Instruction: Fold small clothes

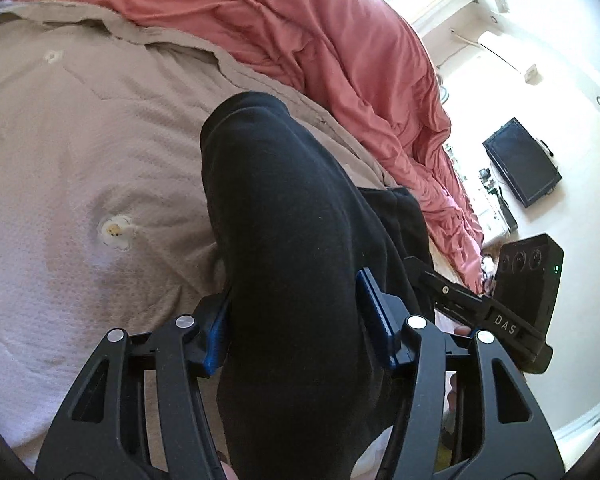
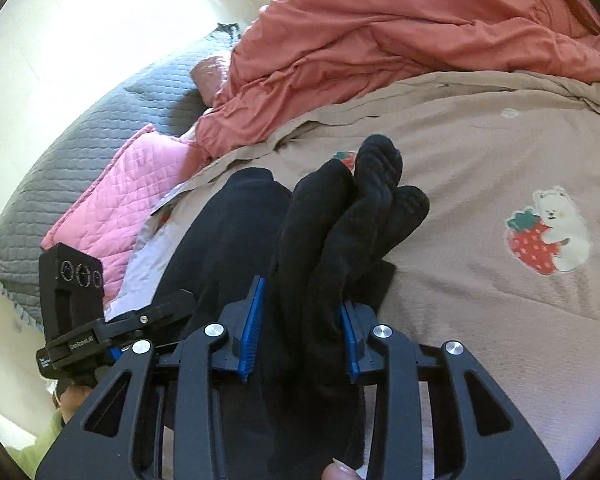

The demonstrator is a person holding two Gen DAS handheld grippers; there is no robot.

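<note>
A black garment (image 1: 284, 216) lies lengthwise on the beige bedspread (image 1: 80, 152). My left gripper (image 1: 296, 320) is shut on one end of it; its blue pads (image 1: 374, 312) press the cloth from both sides. In the right wrist view, my right gripper (image 2: 304, 324) is shut on the bunched other end of the black garment (image 2: 340, 224), which sticks up in folds past the fingertips. The left gripper's camera block (image 2: 74, 276) shows at the left there, and the right gripper's block (image 1: 528, 280) shows at the right of the left wrist view.
A rumpled salmon duvet (image 1: 300, 28) runs along the far side of the bed. A pink quilted pillow (image 2: 128, 188) and a grey quilted pillow (image 2: 80, 148) lie at the head. A strawberry-and-bear patch (image 2: 544, 232) marks the bedspread. A black screen (image 1: 520, 160) stands by the wall.
</note>
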